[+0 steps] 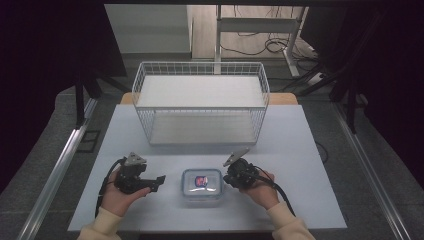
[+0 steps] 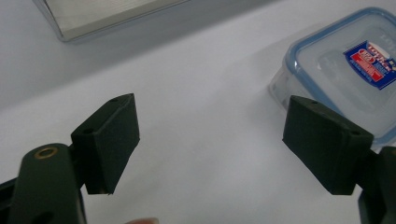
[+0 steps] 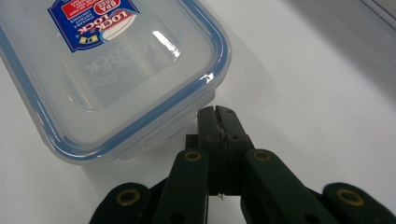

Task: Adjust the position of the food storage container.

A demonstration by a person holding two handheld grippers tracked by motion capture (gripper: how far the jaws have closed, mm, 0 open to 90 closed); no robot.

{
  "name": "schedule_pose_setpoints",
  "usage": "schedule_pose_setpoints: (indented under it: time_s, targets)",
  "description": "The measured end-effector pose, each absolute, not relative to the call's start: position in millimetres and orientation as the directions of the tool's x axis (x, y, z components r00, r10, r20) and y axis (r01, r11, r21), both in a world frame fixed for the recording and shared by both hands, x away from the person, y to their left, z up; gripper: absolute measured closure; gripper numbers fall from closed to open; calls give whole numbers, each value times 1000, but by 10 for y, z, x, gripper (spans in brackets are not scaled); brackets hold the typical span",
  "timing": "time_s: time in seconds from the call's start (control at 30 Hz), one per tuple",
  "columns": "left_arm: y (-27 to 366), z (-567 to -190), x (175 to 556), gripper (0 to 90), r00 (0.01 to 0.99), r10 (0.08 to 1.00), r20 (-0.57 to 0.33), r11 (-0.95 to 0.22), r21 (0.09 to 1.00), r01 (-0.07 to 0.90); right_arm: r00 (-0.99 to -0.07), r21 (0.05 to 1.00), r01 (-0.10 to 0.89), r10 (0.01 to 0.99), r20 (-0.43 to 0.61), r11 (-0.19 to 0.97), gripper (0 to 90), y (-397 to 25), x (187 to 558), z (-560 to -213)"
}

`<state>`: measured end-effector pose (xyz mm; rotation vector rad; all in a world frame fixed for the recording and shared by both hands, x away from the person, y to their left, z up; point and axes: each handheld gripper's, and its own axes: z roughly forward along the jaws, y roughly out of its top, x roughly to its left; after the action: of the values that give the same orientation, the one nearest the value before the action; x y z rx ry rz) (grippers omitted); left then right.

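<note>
Near the tabletop's front edge, the left tool gaped wide and empty beside the container; the right tool was closed, holding nothing, at its other side.

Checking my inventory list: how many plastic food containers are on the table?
1. The lidded container sits on the table between the left gripper and right gripper, in front of the wire basket, which looks empty.
</note>
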<state>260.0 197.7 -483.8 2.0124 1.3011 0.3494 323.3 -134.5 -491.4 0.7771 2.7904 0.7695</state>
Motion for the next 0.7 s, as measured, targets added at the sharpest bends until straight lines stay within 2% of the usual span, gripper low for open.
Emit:
schedule_pose_setpoints:
  time_s: [0.47,0.7]
  targets:
    - [1991,-4837,2597,188,458,877,-146,-243,688,684,-855,524,440,518,-2,729,899,-1297,3235,-4899]
    - [2028,-4825,2597,190,457,878,-143,-236,701,673,-819,594,467,574,10,655,886,-1499,3252,-4773]
